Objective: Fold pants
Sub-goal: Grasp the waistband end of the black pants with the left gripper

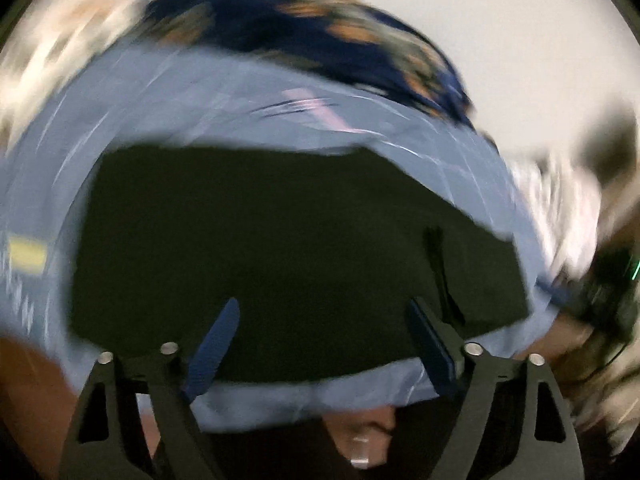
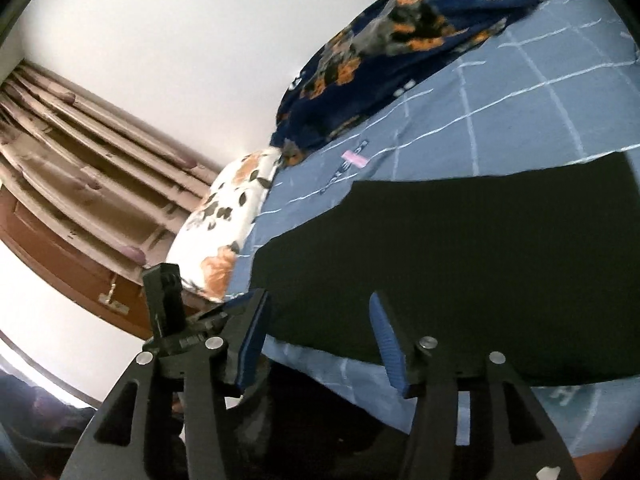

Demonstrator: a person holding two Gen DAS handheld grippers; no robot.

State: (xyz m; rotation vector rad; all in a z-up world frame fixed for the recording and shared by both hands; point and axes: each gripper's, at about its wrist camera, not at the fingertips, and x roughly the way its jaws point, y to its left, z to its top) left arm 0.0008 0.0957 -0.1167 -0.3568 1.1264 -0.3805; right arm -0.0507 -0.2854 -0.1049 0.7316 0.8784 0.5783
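Note:
Dark, nearly black pants (image 1: 280,240) lie flat on a light blue checked bedsheet (image 1: 200,100); the left wrist view is smeared by motion. My left gripper (image 1: 324,316) hovers over the near part of the pants, its blue-padded fingers (image 1: 216,344) spread wide with nothing between them. In the right wrist view the same pants (image 2: 480,260) form a broad flat slab on the sheet (image 2: 500,112). My right gripper (image 2: 320,320) stands above their near edge, jaws apart, and its fingers (image 2: 386,344) grip no cloth.
A navy floral blanket (image 2: 400,32) is heaped at the far side of the bed, with a white floral pillow (image 2: 224,220) beside it. Brownish curtains (image 2: 80,160) and a white wall lie to the left. The other gripper (image 1: 608,292) shows at the right edge.

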